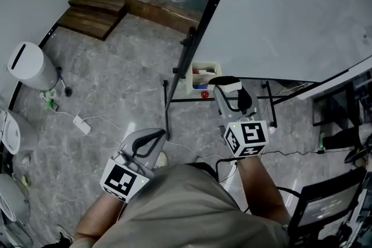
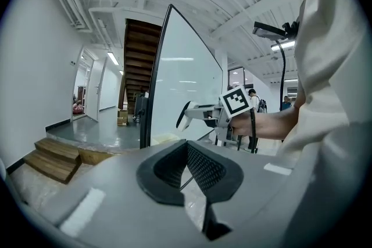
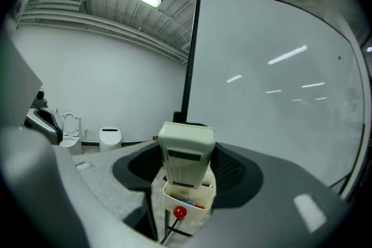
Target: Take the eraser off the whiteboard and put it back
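**Q:** Pinching what, right hand-held gripper (image 3: 187, 162)?
**A:** Eraser (image 3: 186, 142), upright between widely spread jaws, pads on its two sides.
**Q:** Eraser's place?
**A:** In the air near the whiteboard's (image 1: 290, 9) lower left corner, close to the box (image 1: 204, 75). Contact with the board cannot be told.
**Q:** Left hand-held gripper (image 2: 186, 145)?
**A:** Jaw tips pressed together, nothing between them, low beside the person (image 1: 192, 206).

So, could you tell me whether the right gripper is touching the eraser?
Touching. The right gripper view shows the eraser clamped between the jaws of the right gripper, carried in mid-air.
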